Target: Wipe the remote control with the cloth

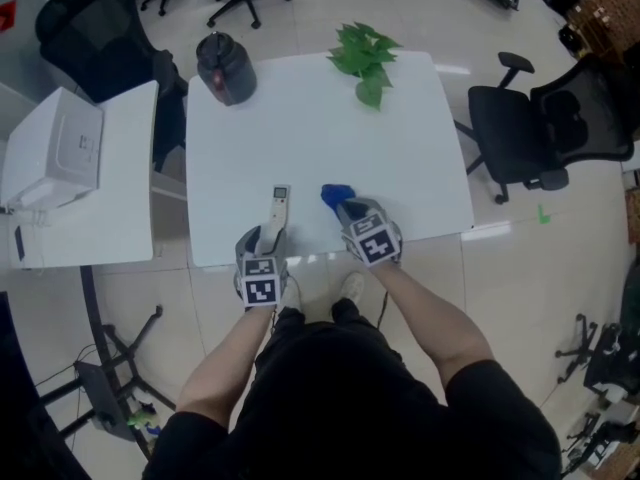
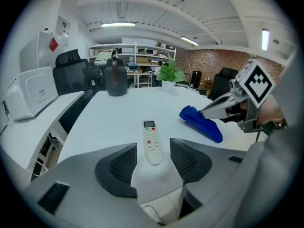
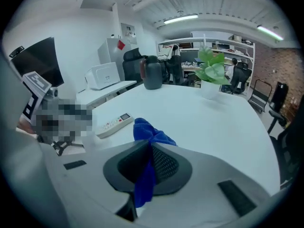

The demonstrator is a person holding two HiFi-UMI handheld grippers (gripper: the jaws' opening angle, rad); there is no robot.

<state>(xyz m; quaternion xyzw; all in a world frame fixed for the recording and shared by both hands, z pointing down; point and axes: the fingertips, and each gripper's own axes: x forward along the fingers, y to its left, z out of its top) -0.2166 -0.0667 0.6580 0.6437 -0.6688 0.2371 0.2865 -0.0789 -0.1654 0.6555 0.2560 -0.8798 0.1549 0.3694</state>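
Note:
The white remote control lies face up near the front edge of the white table. Its near end sits between the jaws of my left gripper, which stands open with the pads clear of the remote. To the right, my right gripper is shut on a blue cloth. The cloth bunches out ahead of the jaws and rests on the table beside the remote, not touching it.
At the far side of the table are a dark jug on the left and a green potted plant on the right. A side table with a white machine stands to the left. A black office chair is on the right.

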